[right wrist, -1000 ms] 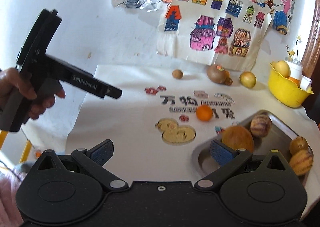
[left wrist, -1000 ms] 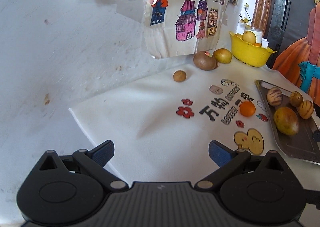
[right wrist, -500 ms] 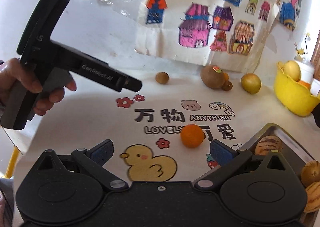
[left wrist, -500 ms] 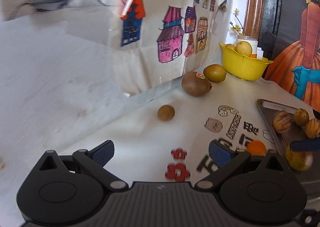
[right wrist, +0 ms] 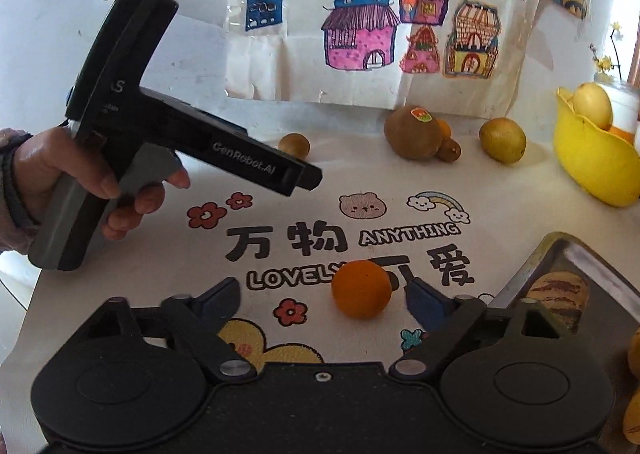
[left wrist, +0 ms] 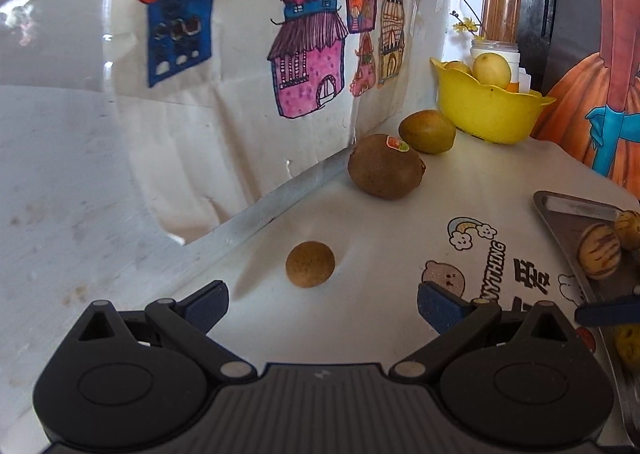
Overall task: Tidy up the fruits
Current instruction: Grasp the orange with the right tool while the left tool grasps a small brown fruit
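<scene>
On the printed mat: orange (right wrist: pixel 361 289) between right gripper (right wrist: pixel 322 300) jaws just closing, untouched; left gripper (left wrist: pixel 322 304) spread wide before small brown fruit (left wrist: pixel 310 264)

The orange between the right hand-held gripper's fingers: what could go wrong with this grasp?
The orange sits off-centre, near the right finger of the right hand-held gripper, whose jaws have just been closing without pressing it yet. The near finger may touch first and roll the round fruit away, perhaps against the metal tray.

Kids' house drawings (right wrist: pixel 384 14) taped on wall, printed cloth (right wrist: pixel 280 222) w/ duck (right wrist: pixel 272 350) on table.
</scene>
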`<state>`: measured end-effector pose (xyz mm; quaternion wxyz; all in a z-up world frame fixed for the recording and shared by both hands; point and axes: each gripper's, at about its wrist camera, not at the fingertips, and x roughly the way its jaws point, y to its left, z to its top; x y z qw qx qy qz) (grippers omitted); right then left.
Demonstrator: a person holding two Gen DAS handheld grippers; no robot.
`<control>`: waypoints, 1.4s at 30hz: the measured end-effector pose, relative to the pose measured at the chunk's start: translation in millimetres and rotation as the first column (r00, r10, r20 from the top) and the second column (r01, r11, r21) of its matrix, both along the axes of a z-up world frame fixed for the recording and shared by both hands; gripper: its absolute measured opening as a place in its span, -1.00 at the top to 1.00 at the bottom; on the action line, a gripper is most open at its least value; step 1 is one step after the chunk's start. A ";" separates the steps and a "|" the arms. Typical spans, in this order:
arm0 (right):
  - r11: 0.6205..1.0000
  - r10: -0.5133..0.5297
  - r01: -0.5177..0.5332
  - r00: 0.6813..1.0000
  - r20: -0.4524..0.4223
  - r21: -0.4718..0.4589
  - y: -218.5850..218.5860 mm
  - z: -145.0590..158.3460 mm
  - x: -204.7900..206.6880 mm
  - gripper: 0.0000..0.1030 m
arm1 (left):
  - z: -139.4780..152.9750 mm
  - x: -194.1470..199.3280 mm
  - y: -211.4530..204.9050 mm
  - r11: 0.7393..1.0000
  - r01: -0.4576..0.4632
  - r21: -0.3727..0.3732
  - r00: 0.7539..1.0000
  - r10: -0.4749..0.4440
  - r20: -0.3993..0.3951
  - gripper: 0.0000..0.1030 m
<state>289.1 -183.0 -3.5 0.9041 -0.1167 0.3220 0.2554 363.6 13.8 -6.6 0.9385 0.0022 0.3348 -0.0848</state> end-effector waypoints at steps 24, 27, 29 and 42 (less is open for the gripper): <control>0.998 -0.029 0.031 0.999 -0.035 0.056 -6.5 -5.7 9.0 -0.26 | -2.2 6.2 -5.6 1.000 0.009 -0.006 1.000 -0.009 0.020 -0.05; 0.998 -0.038 0.040 0.999 -0.032 0.058 -7.0 -5.4 9.0 -0.20 | -2.1 6.1 -4.7 1.000 0.008 -0.010 1.000 -0.008 0.020 0.15; 0.997 -0.041 0.043 0.999 -0.030 0.058 -7.1 -5.5 8.9 -0.19 | -2.1 6.1 -5.0 1.000 0.008 -0.010 1.000 -0.007 0.020 0.27; 0.997 -0.040 0.042 0.999 -0.026 0.064 -9.3 -5.1 8.6 -0.08 | -1.7 0.4 -16.5 0.998 0.063 0.016 0.998 -0.063 0.021 0.50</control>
